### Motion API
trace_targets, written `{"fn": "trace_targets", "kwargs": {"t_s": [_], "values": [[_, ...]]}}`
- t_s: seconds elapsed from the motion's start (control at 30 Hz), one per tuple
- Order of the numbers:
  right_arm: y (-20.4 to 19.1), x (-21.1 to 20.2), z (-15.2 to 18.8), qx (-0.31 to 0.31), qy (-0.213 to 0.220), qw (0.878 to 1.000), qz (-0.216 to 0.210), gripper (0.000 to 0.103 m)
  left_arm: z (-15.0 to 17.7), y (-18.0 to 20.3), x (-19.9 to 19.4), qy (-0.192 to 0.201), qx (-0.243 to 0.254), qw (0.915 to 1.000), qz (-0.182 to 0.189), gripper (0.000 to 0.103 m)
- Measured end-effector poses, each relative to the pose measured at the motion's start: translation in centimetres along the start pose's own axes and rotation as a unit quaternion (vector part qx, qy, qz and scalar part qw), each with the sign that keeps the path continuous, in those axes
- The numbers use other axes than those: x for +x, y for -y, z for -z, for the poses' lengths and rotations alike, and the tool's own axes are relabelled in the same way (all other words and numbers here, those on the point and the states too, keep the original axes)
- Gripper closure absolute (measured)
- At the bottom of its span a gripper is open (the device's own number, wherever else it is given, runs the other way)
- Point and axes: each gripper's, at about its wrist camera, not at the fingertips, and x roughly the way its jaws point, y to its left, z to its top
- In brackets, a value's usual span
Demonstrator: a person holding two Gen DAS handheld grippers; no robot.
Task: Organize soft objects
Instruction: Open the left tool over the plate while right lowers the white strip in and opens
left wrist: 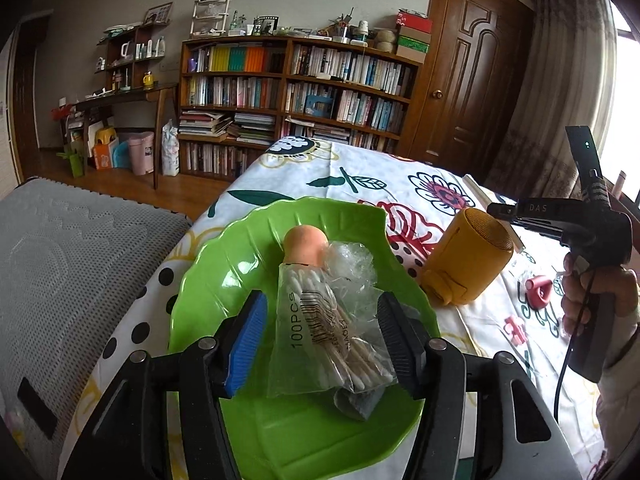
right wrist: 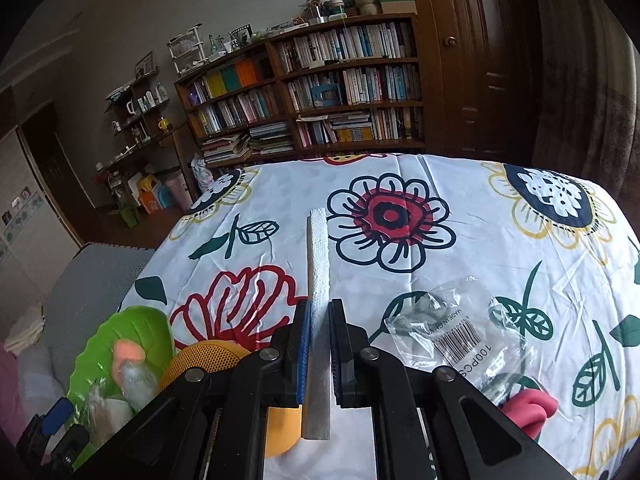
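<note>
My right gripper [right wrist: 319, 320] is clamped on a folded white tissue strip [right wrist: 318, 256], held edge-up, most of it sticking out past the tips over the floral tablecloth [right wrist: 500, 264]. My left gripper [left wrist: 318, 332] is spread wide over the green leaf plate [left wrist: 208, 280], gripping nothing; the cotton-swab bag [left wrist: 320, 332] lies between its pads, on the plate with the peach sponge [left wrist: 306, 246] and crumpled clear plastic [left wrist: 352, 264].

Step in hand, as I read it: get the strip onto the plate. Plate sits left of my right gripper, just past the yellow speaker [left wrist: 466, 256], which lies on its side against the rim. Strip is floppy, so I'd keep it squeezed, lift clear of the speaker, swing left, lower before letting go. Left gripper should back off first or the two will bump.

Empty swab wrapper [right wrist: 460, 340] and a pink item [right wrist: 530, 408] lie on the cloth, right side.
</note>
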Motion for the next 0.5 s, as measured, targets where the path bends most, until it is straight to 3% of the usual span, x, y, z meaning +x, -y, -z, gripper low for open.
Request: {"fn": "trace_targets", "kwargs": {"t_s": [0.3, 0.5], "values": [[-3.4, -0.3, -2.2, -0.036, 0.036, 0.999, -0.007, 0.093, -0.2, -1.0, -0.3, 0.022, -0.013, 0.9994, -0.024, 0.034], [-6.7, -1.6, -1.9, -0.070, 0.059, 0.995, -0.046, 0.093, -0.3, -1.5, 0.1, 0.014, -0.031, 0.9989, -0.033, 0.033]]}}
